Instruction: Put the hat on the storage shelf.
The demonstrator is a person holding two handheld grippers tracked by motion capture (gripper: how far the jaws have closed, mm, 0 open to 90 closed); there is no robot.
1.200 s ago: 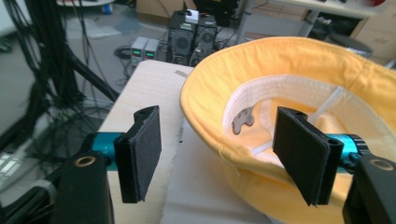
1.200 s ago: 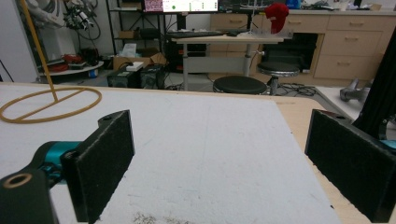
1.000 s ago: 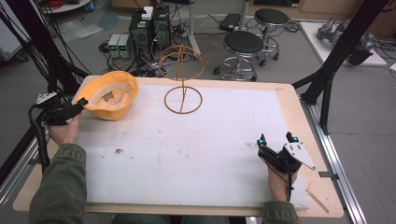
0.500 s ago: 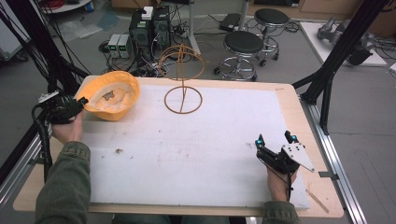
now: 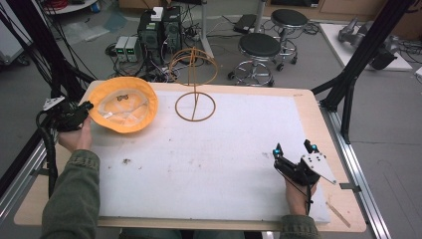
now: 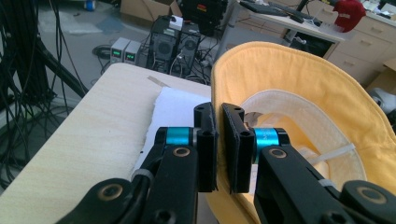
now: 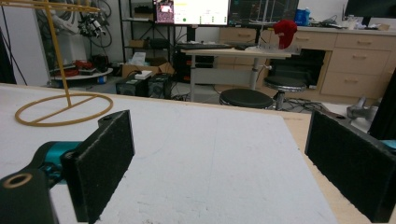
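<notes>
From up high, your left gripper [image 5: 85, 107] is at the left edge of the yellow hat [image 5: 124, 103], which lies upside down at the back left of the table [image 5: 303, 102], beside the wire stand [image 5: 194, 82]. Your right gripper [image 5: 294, 149] rests wide open near the front right.

In the left gripper view, the jaws have just been closing and now pinch the hat's [image 6: 299, 93] brim. It is soft, so a quick pull could make it slip out.

In the right gripper view, the jaws stand wide with nothing between them
</notes>
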